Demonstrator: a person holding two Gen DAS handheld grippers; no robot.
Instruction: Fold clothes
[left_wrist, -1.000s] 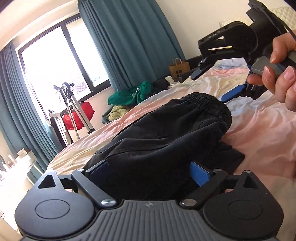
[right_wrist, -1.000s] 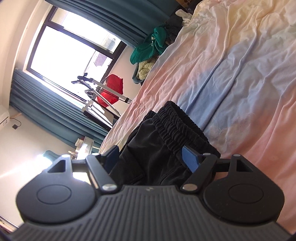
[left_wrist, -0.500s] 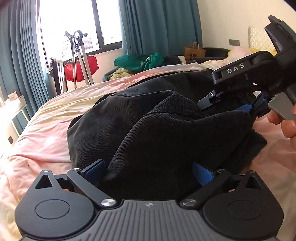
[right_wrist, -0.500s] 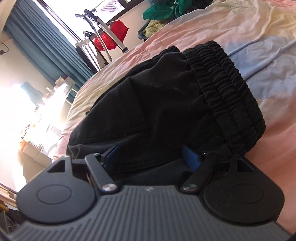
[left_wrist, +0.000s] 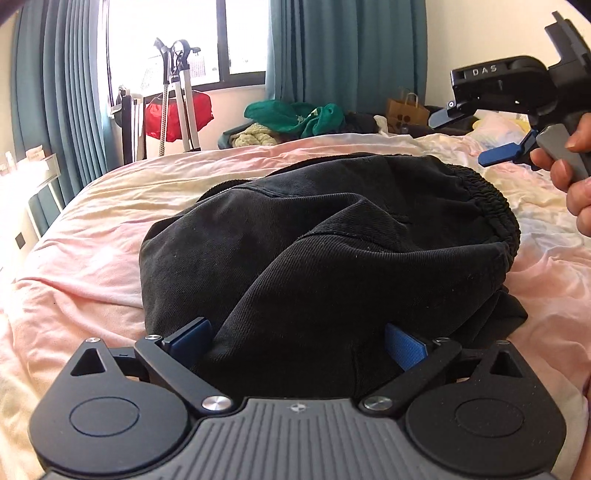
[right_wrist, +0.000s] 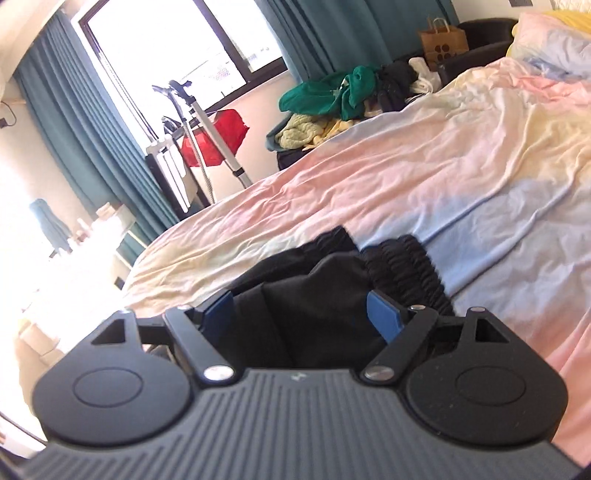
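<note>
Black trousers (left_wrist: 332, 236) bunched on the bed (left_wrist: 92, 258), right gripper (left_wrist: 476, 138) just lifted clear.

Left wrist view: left gripper (left_wrist: 295, 341) low over the near hem, blue pads wide either side of the cloth, not seen pressing, so released by the look of it; angled down at the heap. Beyond, right gripper now above the elastic waistband (left_wrist: 491, 199) instead of buried in it as half a second ago, 2 blue fingers spread, nothing between them, a hand (left_wrist: 576, 177) around its grip. Right wrist view: right gripper (right_wrist: 301, 314) raised and rolled nearer level, jaws just opened wider, trousers (right_wrist: 332, 288) below, ungripped. Likely 1 fold laid, next grasp pending.
</note>
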